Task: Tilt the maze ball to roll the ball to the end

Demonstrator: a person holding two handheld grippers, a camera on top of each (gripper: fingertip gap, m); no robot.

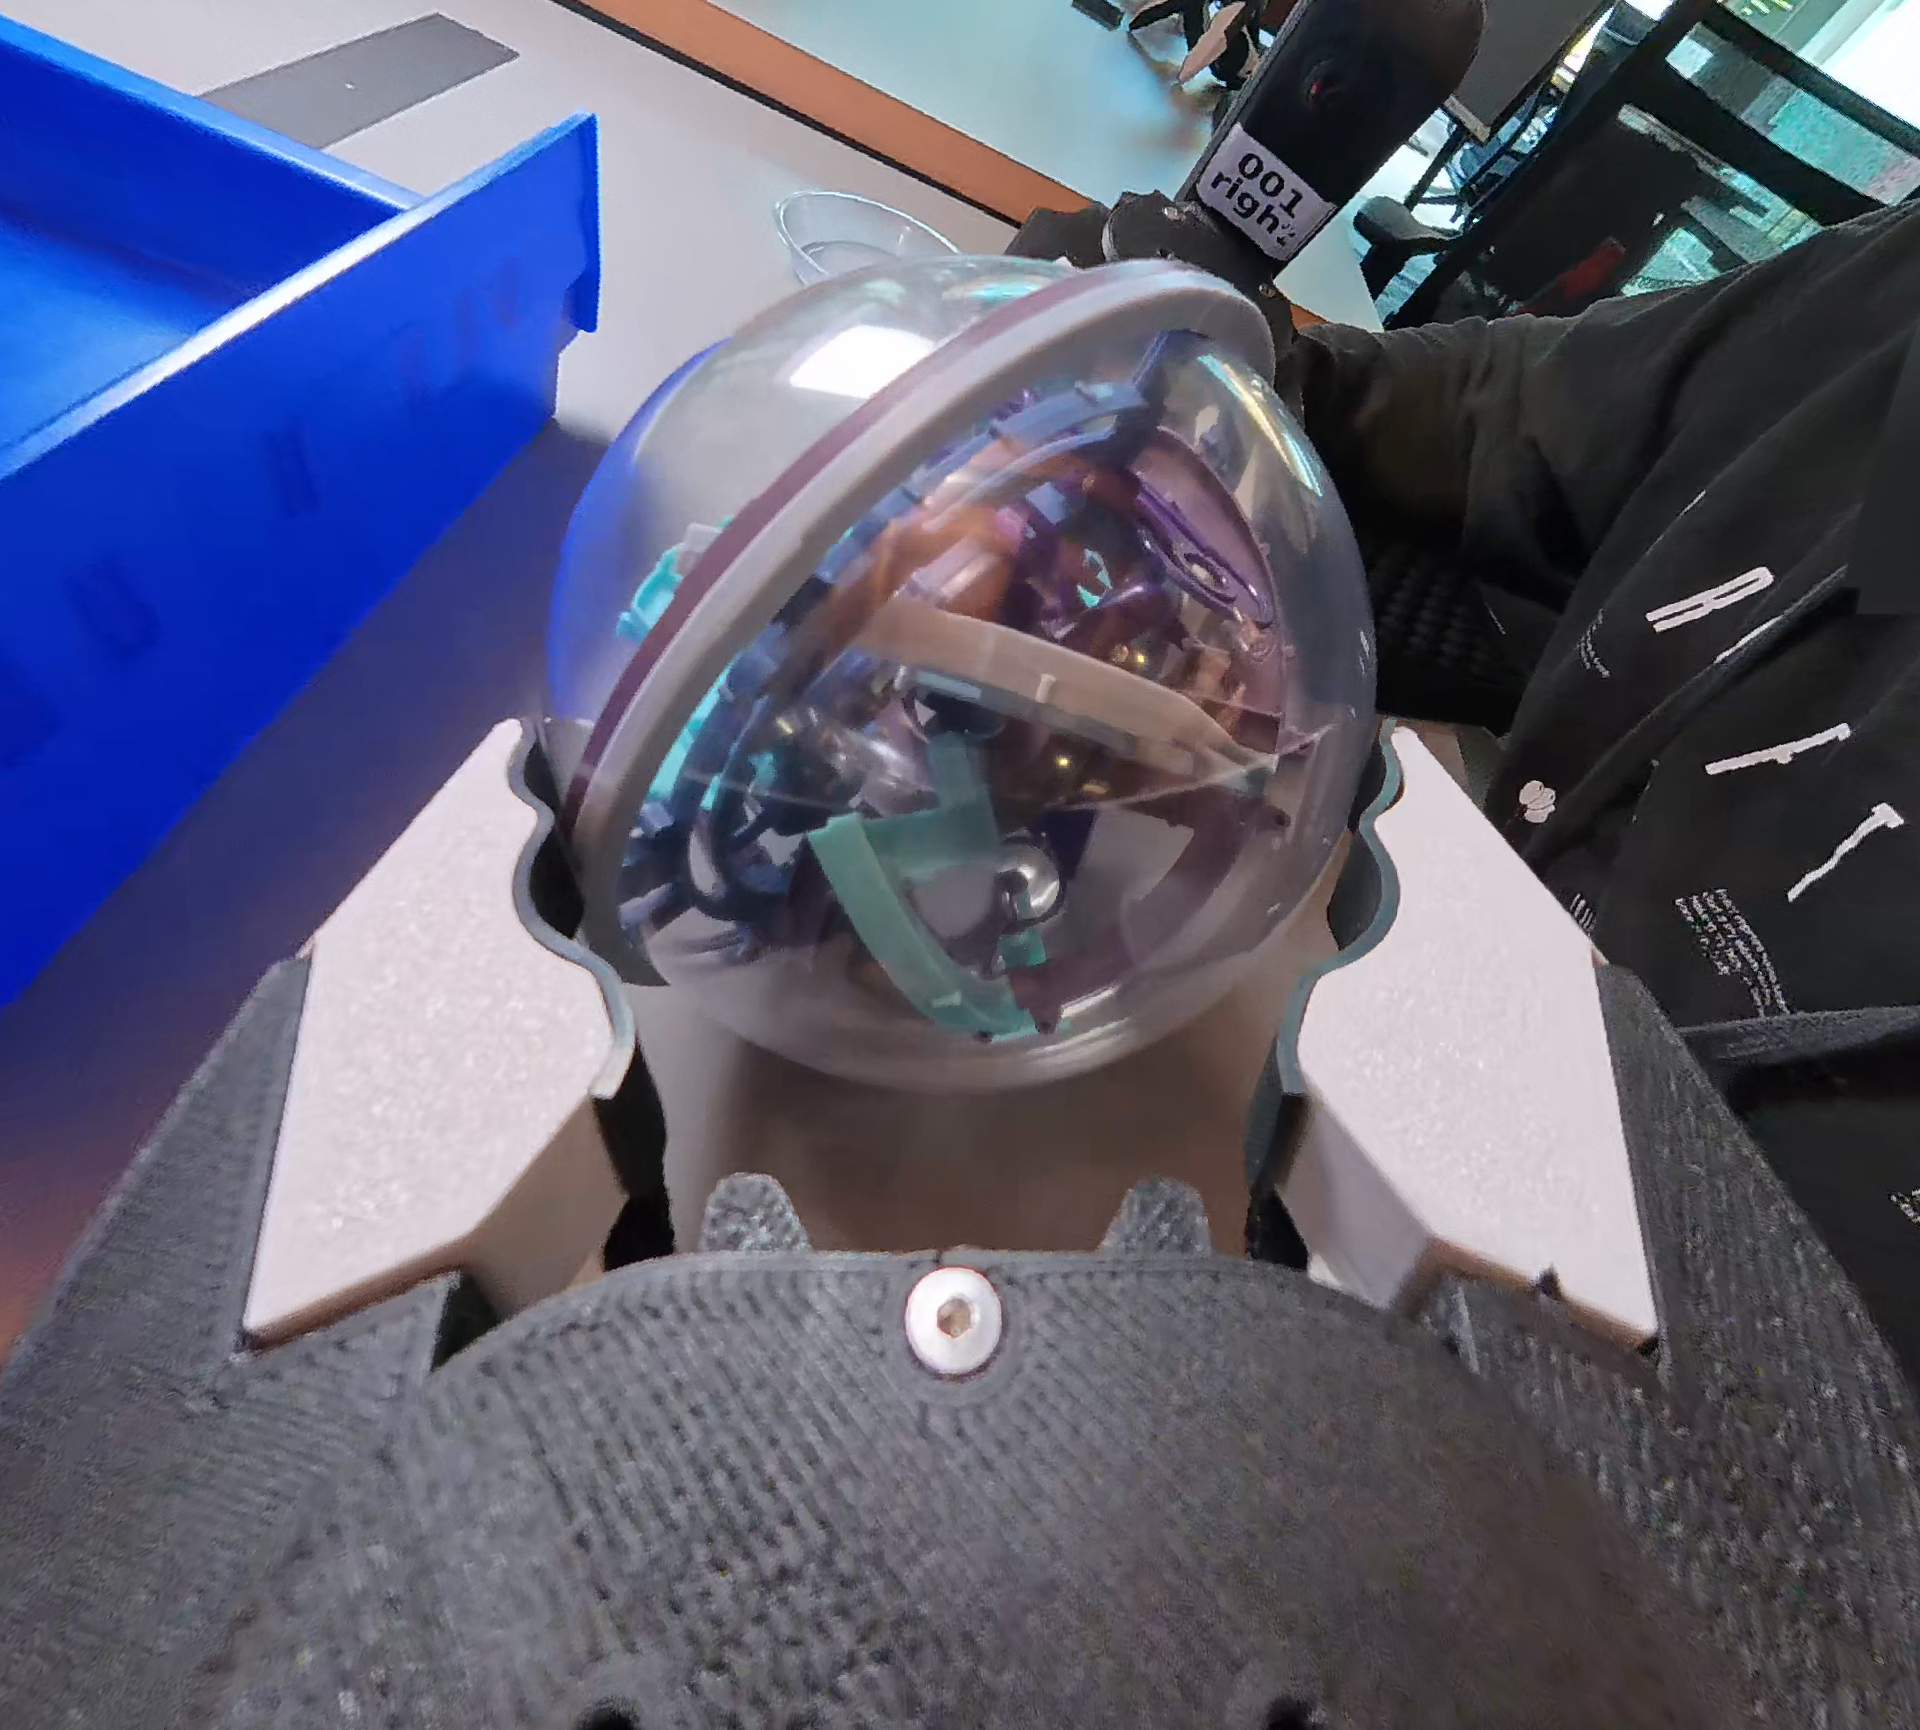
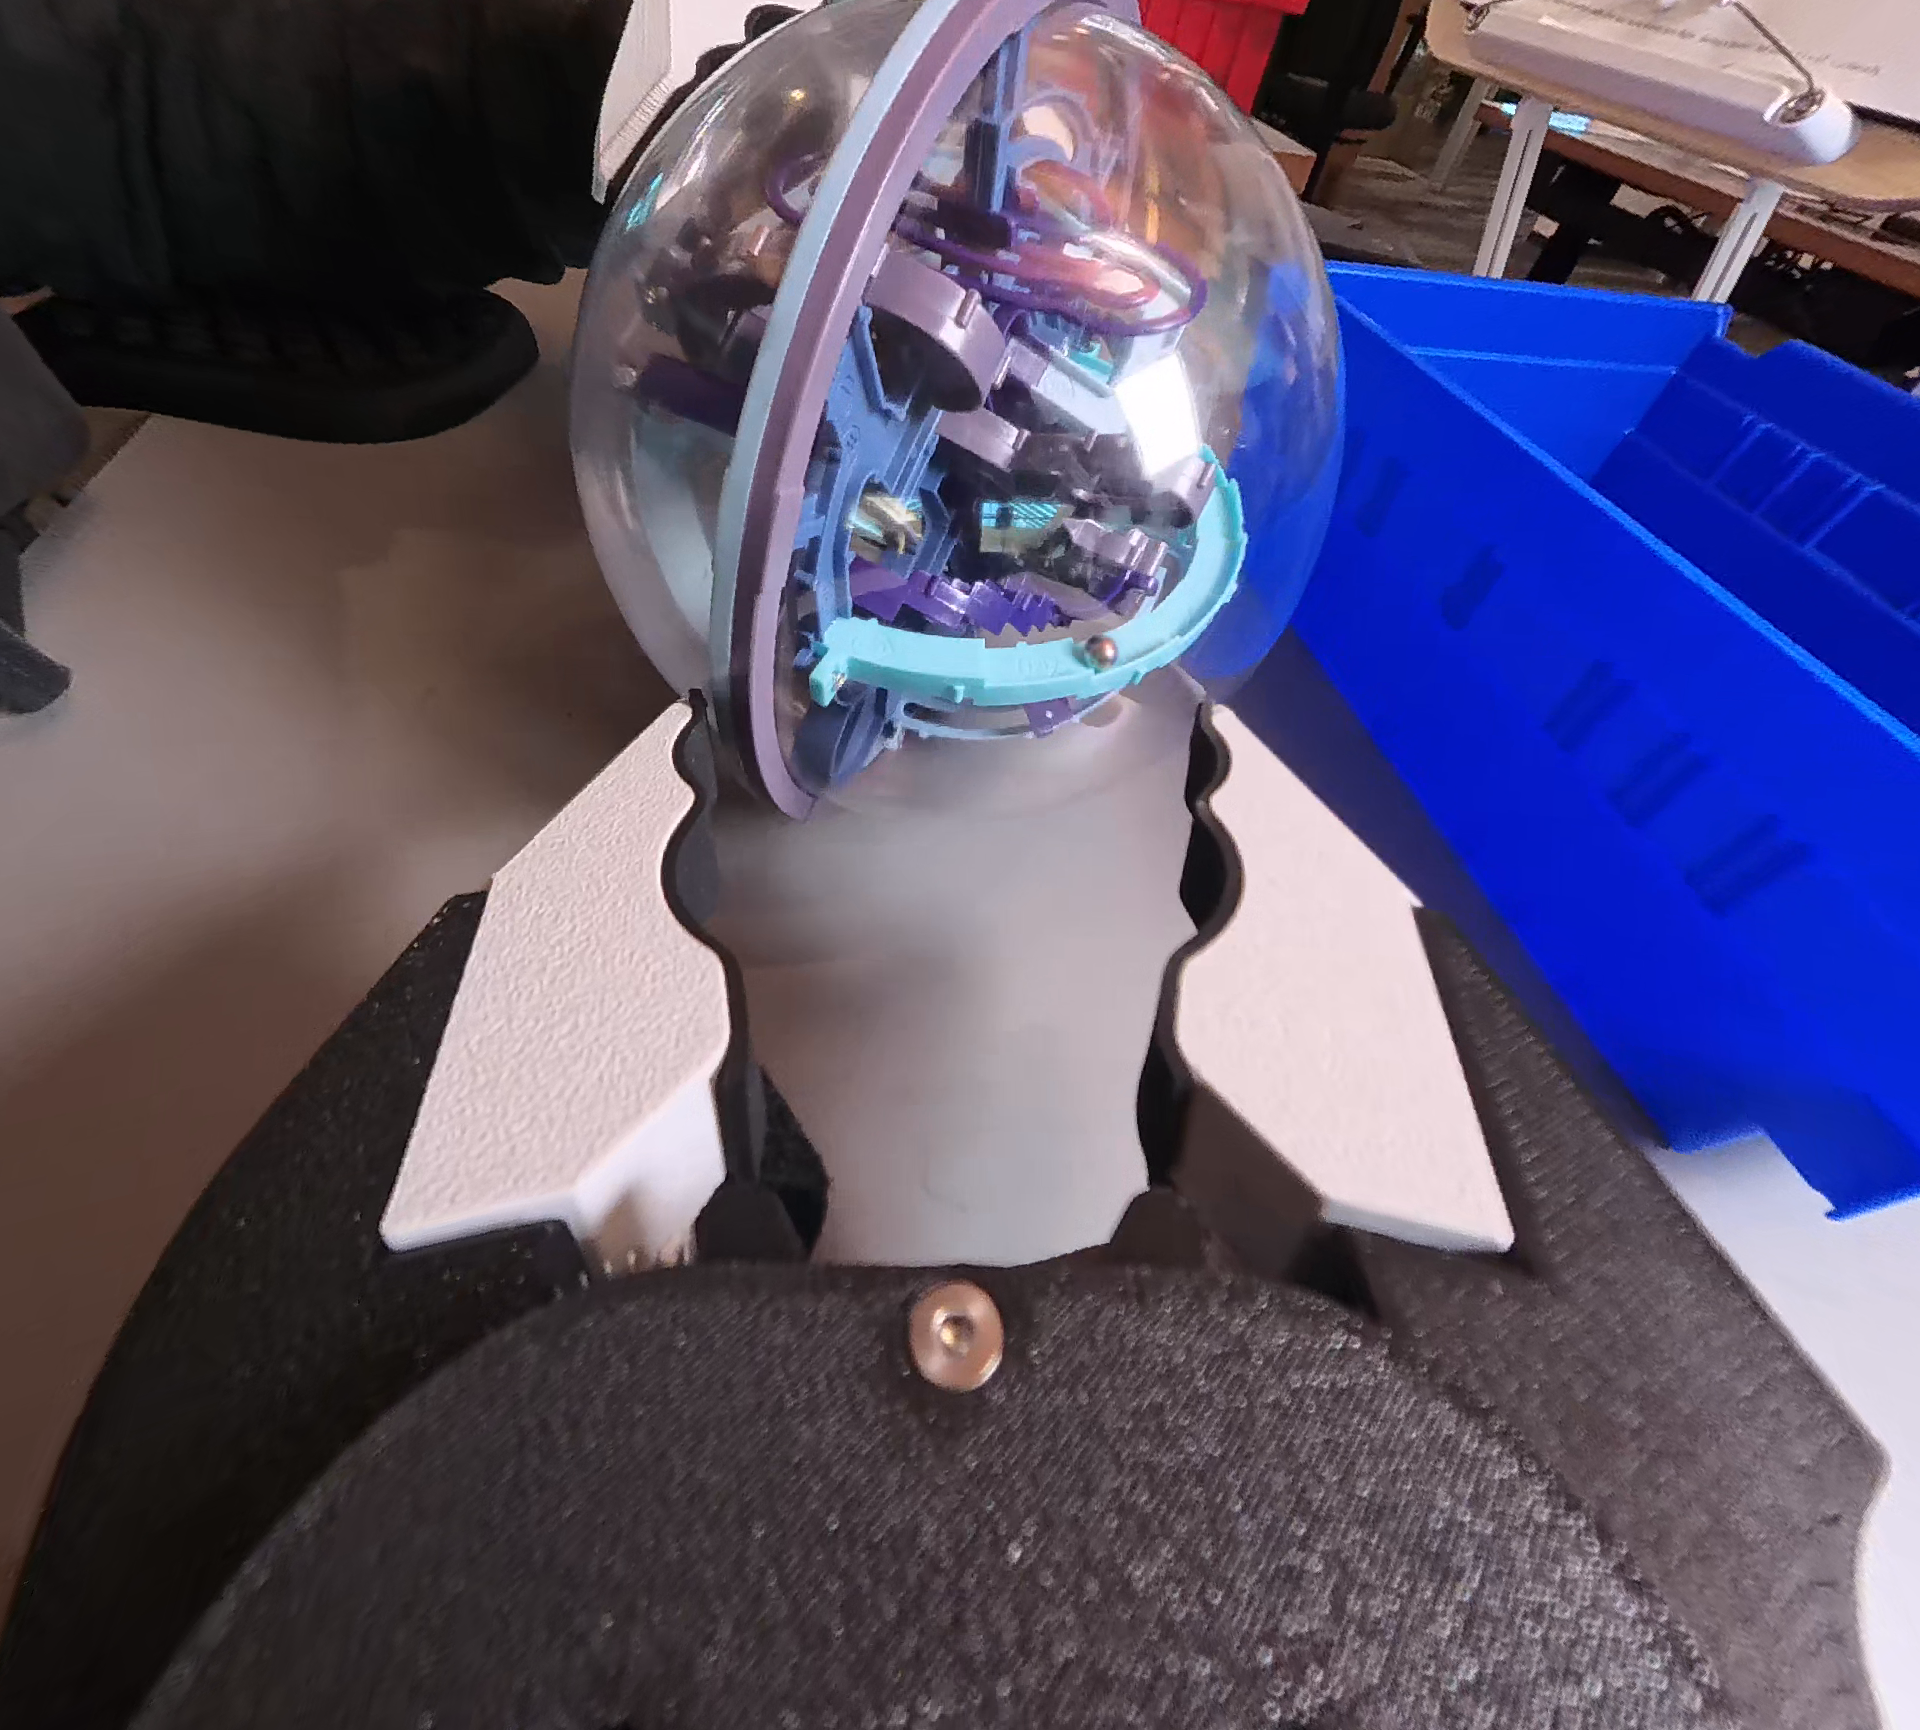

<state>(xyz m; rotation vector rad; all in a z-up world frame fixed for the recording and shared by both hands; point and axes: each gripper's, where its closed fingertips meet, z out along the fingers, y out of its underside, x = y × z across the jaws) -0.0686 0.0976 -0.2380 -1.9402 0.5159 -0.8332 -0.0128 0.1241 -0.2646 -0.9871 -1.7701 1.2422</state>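
step: roll little ball (image 2: 1101,650) along teal track (image 2: 1023,664) | left tongs (image 1: 961,859) and right tongs (image 2: 951,745) both squeeze maze ball (image 2: 956,371) | tip: tilt slowly, both together

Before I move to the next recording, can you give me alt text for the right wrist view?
A clear maze ball full of purple and blue tracks is held between the white fingers of the right hand-held gripper, with a small steel ball sitting on a teal track near the bottom. A blue bin stands to its right on the pale table.
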